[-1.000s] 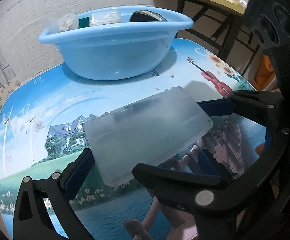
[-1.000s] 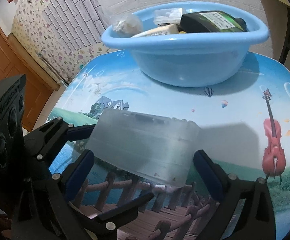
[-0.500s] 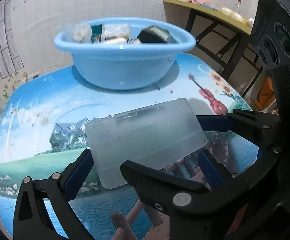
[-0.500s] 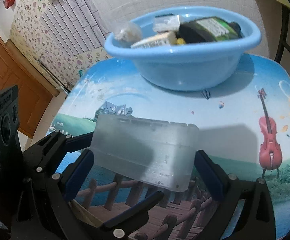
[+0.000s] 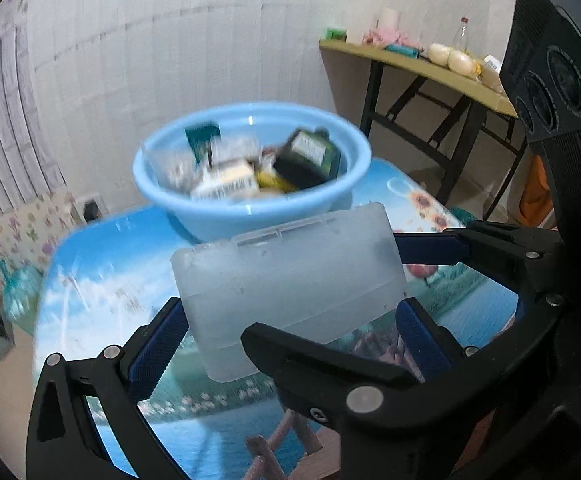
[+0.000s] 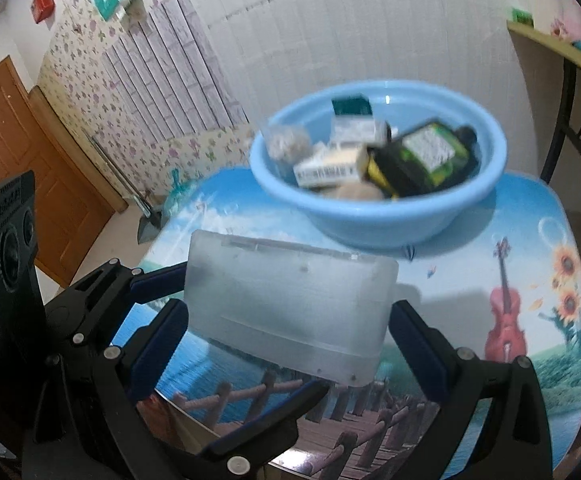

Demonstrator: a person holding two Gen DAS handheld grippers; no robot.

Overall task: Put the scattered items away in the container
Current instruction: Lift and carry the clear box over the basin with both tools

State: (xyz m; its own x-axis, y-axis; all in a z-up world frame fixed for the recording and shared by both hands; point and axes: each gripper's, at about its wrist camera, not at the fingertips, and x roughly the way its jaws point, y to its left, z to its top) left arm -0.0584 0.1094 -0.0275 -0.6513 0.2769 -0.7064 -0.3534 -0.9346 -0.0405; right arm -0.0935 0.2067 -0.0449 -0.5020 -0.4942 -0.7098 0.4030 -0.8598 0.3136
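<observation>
Two grippers share one load: we have the frosted box [image 5: 290,280] pinched from both ends, the left gripper [image 5: 286,332] and the right gripper [image 6: 286,340] each with its blue pads set against the short sides, fingers spread wide and clamped on the box. We judge the double hold is needed because the box is long and smooth; one pair of fingers at one end would let it swing or slip. It hangs clear above the table [image 6: 530,240], tilted, its clasp edge turned up toward the basin [image 5: 342,196]. That basin sits at the far side of the table, already holding a dark bottle [image 6: 430,160], a few cartons and a small bag, so the remaining room lies on top of them. We hold the box high, we think, so its lower edge can pass over the rim. Next it must travel forward and come down flat across the pile; the risk is uneven release, one end dropping first and tipping the box back out.
</observation>
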